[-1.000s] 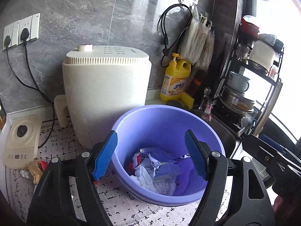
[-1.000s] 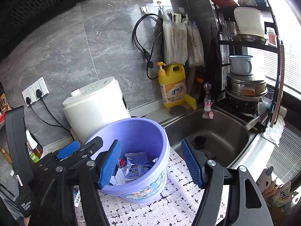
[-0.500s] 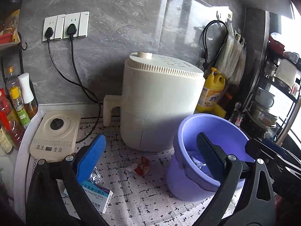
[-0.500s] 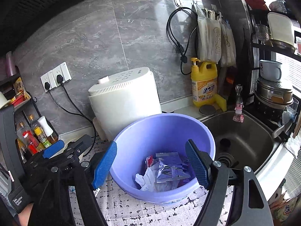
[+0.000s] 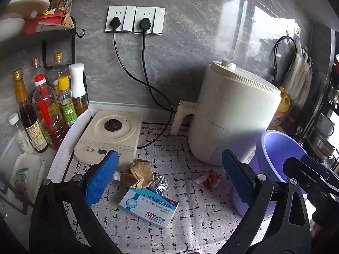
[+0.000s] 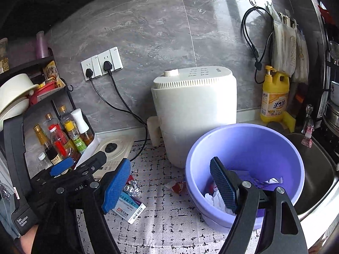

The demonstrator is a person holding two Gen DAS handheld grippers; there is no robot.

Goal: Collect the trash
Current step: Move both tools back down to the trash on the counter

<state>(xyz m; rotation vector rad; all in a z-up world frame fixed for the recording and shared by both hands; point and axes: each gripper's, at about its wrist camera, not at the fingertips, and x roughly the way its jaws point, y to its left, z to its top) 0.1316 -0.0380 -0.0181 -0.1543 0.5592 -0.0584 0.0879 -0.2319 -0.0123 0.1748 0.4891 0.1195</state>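
A purple basin (image 6: 254,146) holds white and foil trash and stands on the patterned mat; it also shows at the right of the left wrist view (image 5: 275,148). On the mat lie a blue-and-white medicine box (image 5: 148,207), crumpled brown paper (image 5: 141,172), a foil ball (image 5: 160,183) and a red-and-white wrapper (image 5: 208,178). My left gripper (image 5: 167,177) is open and empty above this trash. My right gripper (image 6: 169,187) is open and empty, its right finger over the basin; the box (image 6: 129,208), foil (image 6: 132,188) and wrapper (image 6: 178,186) show there too.
A white air fryer (image 5: 231,114) stands behind the basin. A beige induction cooker (image 5: 110,135) sits at the left, with oil and sauce bottles (image 5: 42,110) beyond it. Yellow detergent (image 6: 274,97) and the sink (image 6: 315,169) are at the right.
Both grippers have swung left, away from the basin. The left wrist view now faces the trash on the mat instead of the basin. Both stay open.
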